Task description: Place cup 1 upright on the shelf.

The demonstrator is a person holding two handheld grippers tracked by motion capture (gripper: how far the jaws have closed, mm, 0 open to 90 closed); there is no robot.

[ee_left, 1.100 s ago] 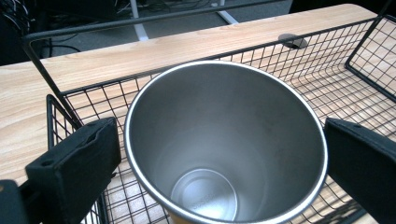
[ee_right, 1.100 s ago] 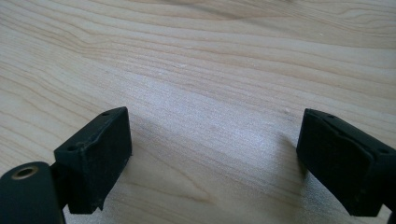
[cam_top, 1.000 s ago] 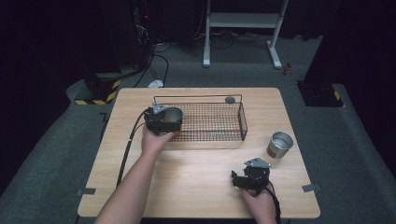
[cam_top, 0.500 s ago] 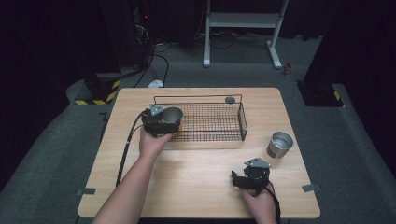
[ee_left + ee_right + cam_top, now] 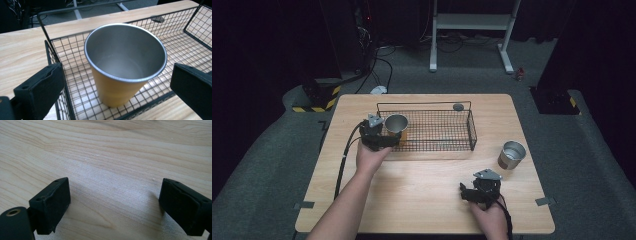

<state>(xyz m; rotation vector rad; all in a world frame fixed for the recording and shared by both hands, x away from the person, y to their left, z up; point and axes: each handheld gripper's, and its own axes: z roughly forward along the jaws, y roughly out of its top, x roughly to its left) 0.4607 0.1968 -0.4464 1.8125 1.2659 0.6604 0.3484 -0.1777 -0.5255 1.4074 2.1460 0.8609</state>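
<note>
wooden table (image 5: 422, 175), frame stand (image 5: 472, 22), floor cables (image 5: 379, 55)

Light wooden rectangular bench (image 5: 422, 200) on grey carpet. Carrying a black wire-mesh rectangular basket (image 5: 447, 145) toward the far side, and an upright steel cup (image 5: 511, 154) standing apart near the right edge.

Pale wood-grain table (image 5: 422, 200), light tan with darker streaks. Black wire basket (image 5: 447, 142) in a fine square grid. At the basket's 9 o'clock end, a cup (image 5: 125, 67) with mustard-yellow outside, brushed silver inside and rim. At 3 o'clock of the basket, a second cup (image 5: 511, 154), silver-grey metal. Small dark grey disc (image 5: 458, 106) at the basket's 12 o'clock edge. Matte black jaws on both the left gripper (image 5: 110, 95) and the right gripper (image 5: 115, 207). Yellow-and-black hazard stripes (image 5: 314, 106) on the grey floor at 10 o'clock.
</note>
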